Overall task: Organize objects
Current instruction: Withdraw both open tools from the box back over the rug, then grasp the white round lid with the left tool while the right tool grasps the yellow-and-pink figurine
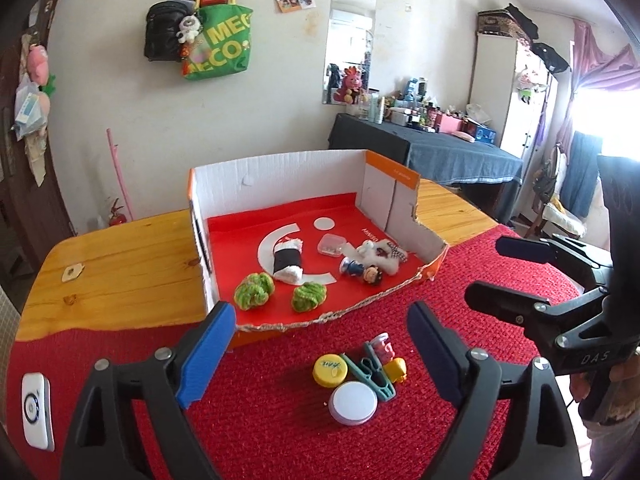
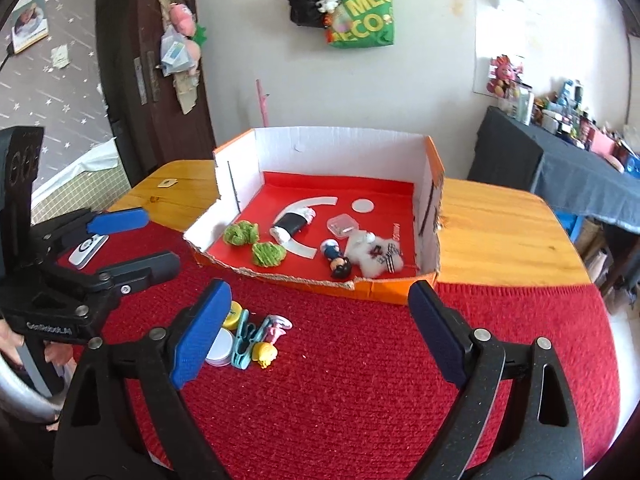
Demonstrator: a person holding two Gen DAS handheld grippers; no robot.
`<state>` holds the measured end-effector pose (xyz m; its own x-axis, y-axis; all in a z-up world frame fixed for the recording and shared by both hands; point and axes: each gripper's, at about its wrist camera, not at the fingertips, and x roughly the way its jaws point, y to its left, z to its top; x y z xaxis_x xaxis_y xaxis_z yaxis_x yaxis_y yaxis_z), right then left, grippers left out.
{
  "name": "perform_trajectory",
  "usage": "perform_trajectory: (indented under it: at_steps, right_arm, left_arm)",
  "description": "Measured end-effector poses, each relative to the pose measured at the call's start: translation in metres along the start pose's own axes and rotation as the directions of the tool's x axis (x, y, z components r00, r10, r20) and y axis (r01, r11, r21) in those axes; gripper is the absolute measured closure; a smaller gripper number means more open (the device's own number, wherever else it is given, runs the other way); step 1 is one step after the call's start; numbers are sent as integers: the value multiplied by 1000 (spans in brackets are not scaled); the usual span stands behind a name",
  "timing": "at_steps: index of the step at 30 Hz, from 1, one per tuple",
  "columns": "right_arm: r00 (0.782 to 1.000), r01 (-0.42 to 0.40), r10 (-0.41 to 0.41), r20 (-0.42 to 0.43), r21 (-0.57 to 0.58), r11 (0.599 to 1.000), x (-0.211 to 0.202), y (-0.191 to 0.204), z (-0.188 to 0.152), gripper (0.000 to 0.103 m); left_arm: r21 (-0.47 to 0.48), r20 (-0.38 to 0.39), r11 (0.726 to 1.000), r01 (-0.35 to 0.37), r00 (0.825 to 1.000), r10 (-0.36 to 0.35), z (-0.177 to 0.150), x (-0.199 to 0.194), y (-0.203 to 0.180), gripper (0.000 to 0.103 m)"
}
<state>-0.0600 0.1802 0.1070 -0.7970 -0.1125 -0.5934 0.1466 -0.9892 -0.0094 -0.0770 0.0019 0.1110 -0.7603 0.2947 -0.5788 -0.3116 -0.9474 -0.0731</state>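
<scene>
An open cardboard box (image 1: 280, 172) (image 2: 430, 280) with a red floor holds two green knitted balls (image 1: 254, 291) (image 2: 241, 233), a black-and-white roll (image 1: 287, 263), a clear case (image 1: 331, 245), a small figure (image 1: 362, 271) and a white plush (image 1: 380, 254). On the red mat before it lie a yellow cap (image 1: 330, 369), a white round lid (image 1: 353, 403), teal clips (image 1: 372, 372) (image 2: 246, 340), a yellow toy (image 1: 396, 370) (image 2: 265, 354) and a pink toy (image 2: 278, 326). My left gripper (image 1: 320, 356) is open above this pile. My right gripper (image 2: 320, 340) is open and empty over the mat; it also shows in the left wrist view (image 1: 508, 276).
A white device (image 1: 37, 410) (image 2: 88, 250) lies on the mat at the left. The wooden table (image 1: 120, 264) extends behind and beside the box, with a small tag (image 1: 72, 272) on it. A cluttered side table (image 1: 440, 148) stands at the back right.
</scene>
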Motion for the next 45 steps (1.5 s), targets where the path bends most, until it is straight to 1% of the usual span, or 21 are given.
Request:
perform_trajectory:
  at_steps: [5, 8, 11, 14, 19, 23, 26, 29, 33, 35, 37, 41, 42, 45]
  right_arm:
    - [999, 30, -31, 9, 17, 999, 5, 0, -11, 12]
    - [999, 37, -38, 4, 43, 998, 11, -2, -20, 12]
    - [998, 69, -68, -8, 50, 996, 19, -3, -29, 12]
    - [997, 80, -79, -28, 64, 995, 25, -4, -38, 12]
    - [994, 88, -84, -64, 76, 993, 35, -7, -50, 12]
    - [994, 90, -84, -76, 80, 993, 38, -9, -53, 12]
    - [993, 92, -85, -81, 91, 992, 39, -13, -53, 12]
    - [993, 86, -78, -85, 98, 991, 39, -16, -53, 12]
    - [994, 70, -61, -93, 94, 993, 41, -17, -51, 12]
    - [994, 57, -47, -103, 92, 994, 43, -17, -51, 12]
    - [994, 27, -16, -113, 97, 995, 45, -16, -50, 12]
    - [988, -34, 47, -144, 93, 995, 52, -7, -50, 12]
    - [987, -39, 52, -152, 82, 996, 54, -4, -50, 12]
    - [983, -35, 42, -180, 41, 999, 60, 6, -51, 12]
  left_arm:
    - [-41, -18, 999, -16, 1000, 16, -18, 6, 4, 10]
    - [-69, -33, 998, -14, 999, 12, -27, 12, 6, 8]
    - [-90, -48, 996, -22, 999, 18, -38, 18, 7, 8]
    - [-102, -70, 994, -32, 997, 25, -47, 24, 7, 8]
    - [-133, -118, 991, -12, 993, -3, -61, 34, 7, 8]
    - [-133, -147, 991, -4, 989, -15, -68, 38, 4, 8]
    - [-133, -175, 991, 21, 984, -44, -72, 40, 1, 8]
    - [-122, -213, 992, 45, 975, -70, -75, 45, -4, 8]
    - [-94, -247, 995, 38, 967, -60, -79, 51, -7, 8]
    - [-87, -248, 996, 29, 967, -50, -80, 51, -7, 8]
    - [-84, -251, 996, 16, 967, -37, -79, 52, -5, 8]
    - [-63, -253, 997, -35, 967, 18, -79, 53, 1, 8]
    - [-58, -251, 997, -46, 967, 30, -79, 53, 3, 8]
    - [-56, -252, 997, -47, 967, 31, -78, 53, 9, 8]
